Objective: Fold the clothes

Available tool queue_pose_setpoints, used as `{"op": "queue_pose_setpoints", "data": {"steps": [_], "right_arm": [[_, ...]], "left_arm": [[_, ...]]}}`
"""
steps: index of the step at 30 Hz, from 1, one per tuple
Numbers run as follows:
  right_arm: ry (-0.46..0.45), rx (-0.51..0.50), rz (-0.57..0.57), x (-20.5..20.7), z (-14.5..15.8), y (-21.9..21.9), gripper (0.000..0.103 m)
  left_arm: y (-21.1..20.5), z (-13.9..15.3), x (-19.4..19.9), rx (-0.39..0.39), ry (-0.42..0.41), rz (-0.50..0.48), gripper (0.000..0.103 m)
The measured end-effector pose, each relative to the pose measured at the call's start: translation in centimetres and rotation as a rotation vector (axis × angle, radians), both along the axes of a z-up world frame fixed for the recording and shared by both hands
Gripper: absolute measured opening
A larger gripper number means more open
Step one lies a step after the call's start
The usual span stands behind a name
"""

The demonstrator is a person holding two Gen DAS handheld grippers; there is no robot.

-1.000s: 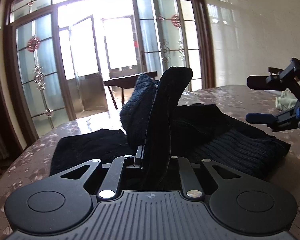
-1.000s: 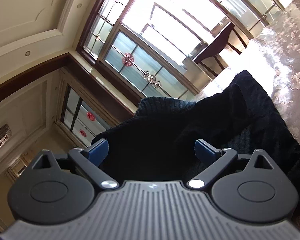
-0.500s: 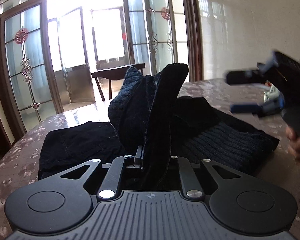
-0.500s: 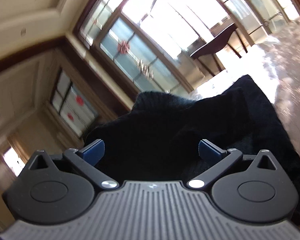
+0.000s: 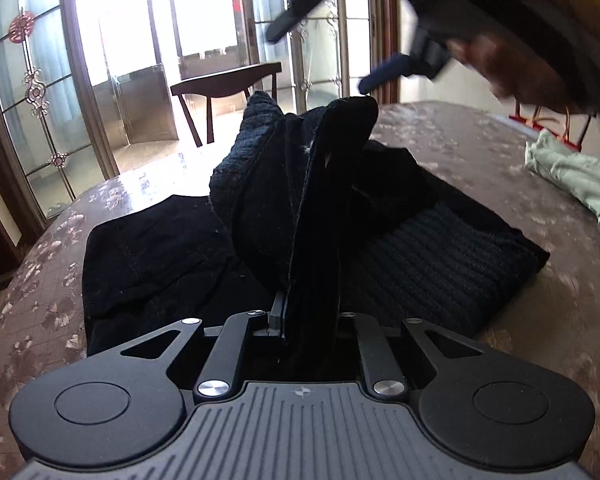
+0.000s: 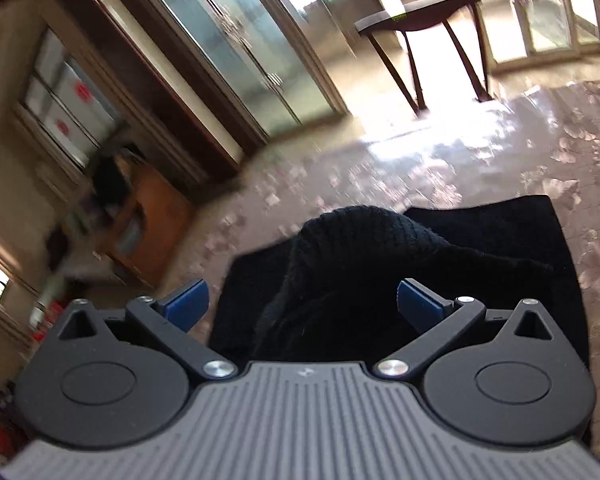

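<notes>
My left tongs (image 5: 288, 320) pinch a raised fold of the black knit sweater (image 5: 440, 264), low centre. My right tongs (image 6: 302, 300) gape empty above its hump, mid-frame. The rest sprawls beyond on the desk (image 5: 480, 140).

- Black ribbed knit garment (image 5: 308, 200) is showing between the left jaws.
- Blue pads (image 6: 188, 300) are flanking it at the right jaws.
- Brown floral tablecloth (image 5: 480, 148) is spreading beyond.
- Pale green cloth (image 5: 576, 176) is lying right.
</notes>
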State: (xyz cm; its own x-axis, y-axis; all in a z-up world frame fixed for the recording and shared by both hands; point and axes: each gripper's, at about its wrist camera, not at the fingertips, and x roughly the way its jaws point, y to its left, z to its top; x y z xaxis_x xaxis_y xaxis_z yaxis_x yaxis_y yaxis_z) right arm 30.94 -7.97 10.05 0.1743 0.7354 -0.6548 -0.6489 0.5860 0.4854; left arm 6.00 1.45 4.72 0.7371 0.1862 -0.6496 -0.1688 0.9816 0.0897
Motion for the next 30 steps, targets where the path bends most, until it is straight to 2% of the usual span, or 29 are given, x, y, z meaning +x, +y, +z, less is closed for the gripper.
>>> {"op": "queue_pose_setpoints", "data": {"steps": [4,9,11,12,13,14,16,21,26,30], "right_arm": [[-0.001,-0.181,0.012,0.2,0.3,4.4,0.103],[0.058,-0.294,0.035,-0.1,-1.8,7.6,0.102],[0.064,-0.336,0.030,-0.3,-3.0,8.2,0.096],[0.074,-0.335,0.036,-0.4,-3.7,8.1,0.074],[0.095,-0.323,0.042,-0.5,-4.2,7.8,0.043],[0.119,-0.310,0.042,-0.6,-4.6,7.3,0.030],[0.108,-0.293,0.035,-0.8,-4.9,6.0,0.023],[-0.008,-0.205,0.034,-2.6,-3.0,1.2,0.019],[-0.028,-0.112,-0.032,-4.9,-0.5,-6.4,0.018],[-0.004,-0.064,-0.114,-8.1,0.1,-12.7,0.018]], "left_arm": [[-0.3,0.5,-0.3,-0.003,0.033,-0.018,0.012],[-0.2,1.0,-0.5,-0.014,0.052,-0.039,0.012],[0.0,1.2,-0.7,-0.029,0.054,-0.043,0.012],[0.1,1.3,-0.8,-0.034,0.054,-0.046,0.013],[0.1,1.5,-0.9,-0.039,0.056,-0.049,0.013],[0.1,1.6,-1.1,-0.045,0.059,-0.053,0.013],[0.0,1.8,-1.3,-0.056,0.064,-0.062,0.013],[-1.1,2.8,-2.2,-0.055,0.052,-0.126,0.015],[-2.9,3.8,-3.3,-0.057,0.041,-0.217,0.016],[-4.5,4.0,-4.4,-0.051,0.063,-0.303,0.017]]}}
